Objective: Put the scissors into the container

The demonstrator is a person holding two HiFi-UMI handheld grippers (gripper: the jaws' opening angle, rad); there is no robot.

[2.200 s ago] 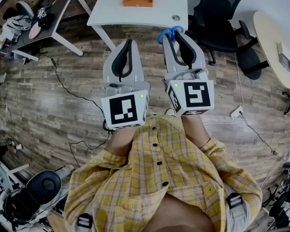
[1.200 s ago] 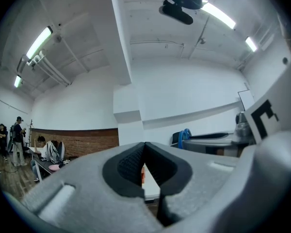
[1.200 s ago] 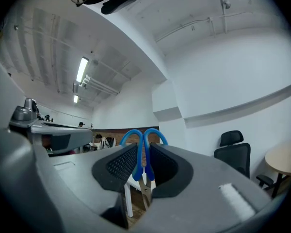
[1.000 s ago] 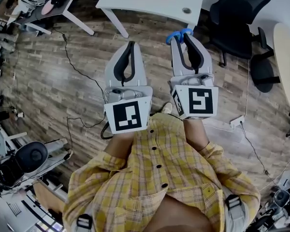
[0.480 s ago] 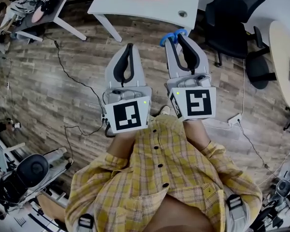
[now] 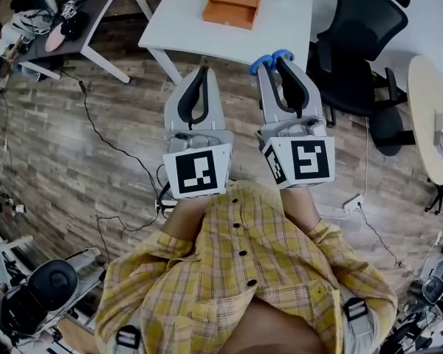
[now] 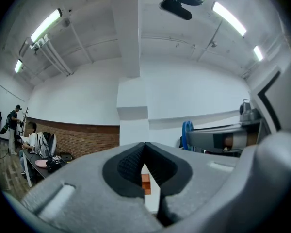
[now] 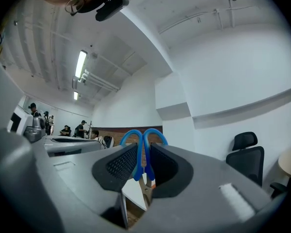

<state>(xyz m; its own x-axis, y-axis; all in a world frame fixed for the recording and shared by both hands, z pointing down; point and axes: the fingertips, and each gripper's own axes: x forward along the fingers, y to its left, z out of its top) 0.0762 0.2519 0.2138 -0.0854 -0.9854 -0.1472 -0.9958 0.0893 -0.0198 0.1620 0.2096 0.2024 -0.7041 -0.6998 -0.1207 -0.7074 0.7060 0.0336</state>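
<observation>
The blue-handled scissors [image 8: 138,163] are pinched between the pads of the right gripper [image 6: 275,61], with the handle loops protruding past its tips. The left gripper [image 6: 201,70] is held alongside, its jaws pressed together on nothing. The orange container [image 6: 232,4] is seen on the white table [image 6: 181,28], well apart from the scissors.
</observation>
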